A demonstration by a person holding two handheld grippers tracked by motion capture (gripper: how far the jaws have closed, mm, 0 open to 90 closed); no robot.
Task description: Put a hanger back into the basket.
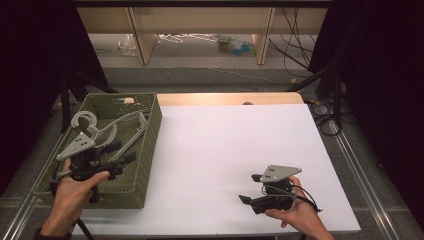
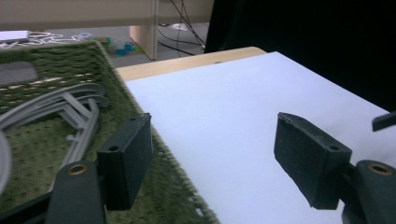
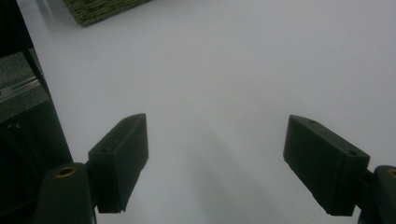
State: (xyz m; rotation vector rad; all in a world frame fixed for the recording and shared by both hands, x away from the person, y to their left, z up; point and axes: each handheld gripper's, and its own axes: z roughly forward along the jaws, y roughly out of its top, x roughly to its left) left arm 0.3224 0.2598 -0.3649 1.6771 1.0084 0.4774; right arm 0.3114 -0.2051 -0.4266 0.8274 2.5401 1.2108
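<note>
A green woven basket (image 1: 152, 131) stands at the table's left, and grey plastic hangers (image 1: 121, 126) lie inside it. My left gripper (image 1: 125, 164) hovers over the basket's near right part, open, with nothing between its pads. In the left gripper view its jaws straddle the basket's right wall (image 2: 154, 158), and the hangers (image 2: 70, 105) lie to the left. My right gripper (image 1: 251, 188) rests low over the white table surface (image 1: 225, 145) at the front right, open and empty. The right gripper view shows bare white surface (image 3: 219, 70) between its jaws and a basket corner (image 3: 100, 9) far off.
A wooden strip (image 1: 225, 98) borders the table's far edge. Beyond it are shelf legs (image 1: 142, 40), cables (image 1: 295, 45) and small clutter (image 1: 235, 45) on the floor. Black curtains hang at both sides. A metal rail (image 1: 350, 155) runs along the right.
</note>
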